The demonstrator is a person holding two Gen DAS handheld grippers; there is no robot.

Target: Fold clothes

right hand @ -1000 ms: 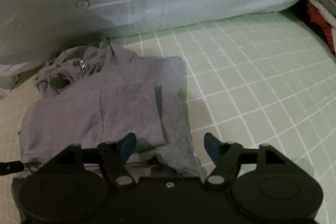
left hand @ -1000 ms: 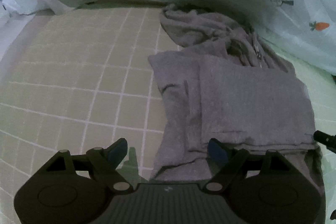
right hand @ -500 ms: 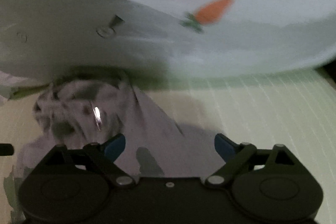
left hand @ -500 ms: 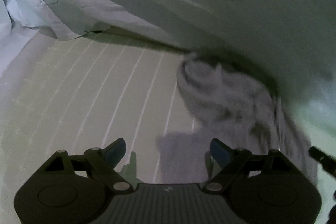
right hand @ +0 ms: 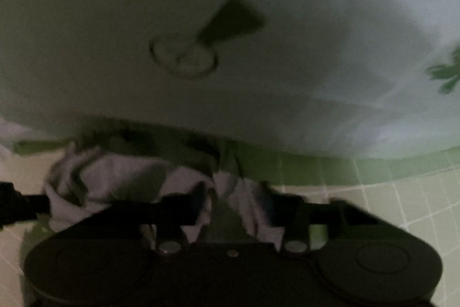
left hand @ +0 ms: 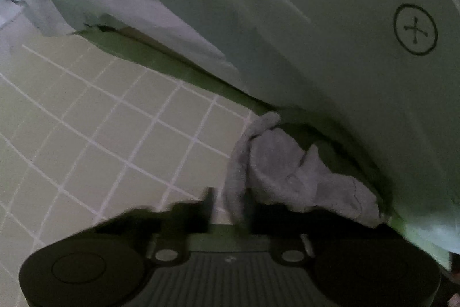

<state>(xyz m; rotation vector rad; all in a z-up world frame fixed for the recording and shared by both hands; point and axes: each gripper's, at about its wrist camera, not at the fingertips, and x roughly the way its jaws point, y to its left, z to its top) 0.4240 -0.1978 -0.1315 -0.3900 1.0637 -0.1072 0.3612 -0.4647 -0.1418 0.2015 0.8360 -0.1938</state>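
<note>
A: Left gripper [left hand: 227,206], fingers just closing, pinches the crumpled grey fleece garment [left hand: 290,171] at its edge.

B: Right gripper [right hand: 235,203] too, fingers clamping on grey cloth, on the green checked bed sheet [left hand: 95,117] against the pale pillow [left hand: 330,48].

The grey garment [left hand: 290,171] is soft, matt cloth with a fuzzy, towel-like nap, bunched in rumpled folds. It lies on a smooth, matt green sheet [left hand: 95,117] printed with thin white grid lines, beside a pale bedcover [left hand: 330,53] of light, smooth cloth with printed motifs. The left gripper [left hand: 227,209] and right gripper [right hand: 235,206] look like matt black plastic with small shiny metal pins, though dim light and blur make the finish hard to judge.
</note>
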